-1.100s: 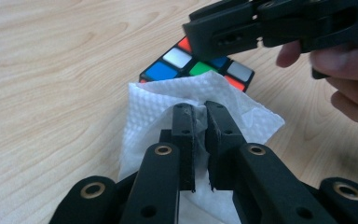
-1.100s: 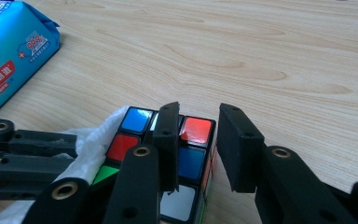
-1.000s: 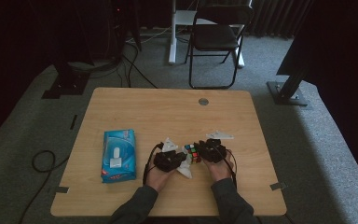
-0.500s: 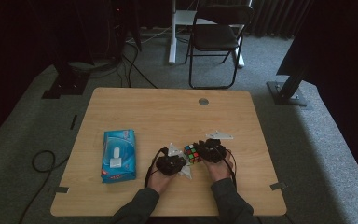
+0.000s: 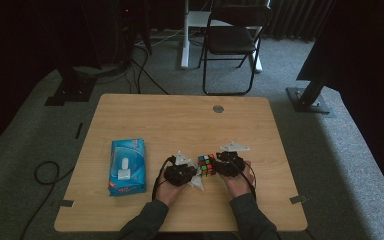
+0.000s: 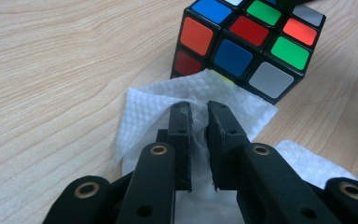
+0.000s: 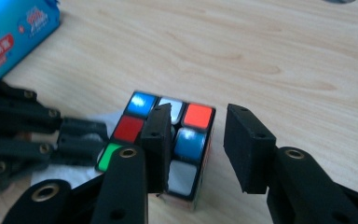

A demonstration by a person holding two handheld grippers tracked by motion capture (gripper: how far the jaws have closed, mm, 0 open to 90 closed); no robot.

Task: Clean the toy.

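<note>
A scrambled colour cube [image 5: 206,165] sits on the wooden table [image 5: 180,120] between my two grippers. My left gripper [image 6: 199,109] is shut on a white paper tissue [image 6: 154,102], and the tissue's edge touches the lower side of the cube [image 6: 242,46]. From above, the left gripper [image 5: 195,173] is left of the cube and the right gripper [image 5: 220,165] is right of it. The right gripper [image 7: 199,111] has just been opening its jaws. They stand apart over the cube [image 7: 189,142], the left jaw across its top face, and neither pad presses on it.
A blue tissue pack [image 5: 127,167] lies flat to the left of my hands, and its corner [image 7: 14,32] is at the top left of the right gripper view. A grommet hole [image 5: 218,108] sits near the table's far edge. A folding chair [image 5: 232,42] stands beyond it.
Both hands stay beside the cube, almost where they were. The high view shows no clear shift of the cube or the tissue.
</note>
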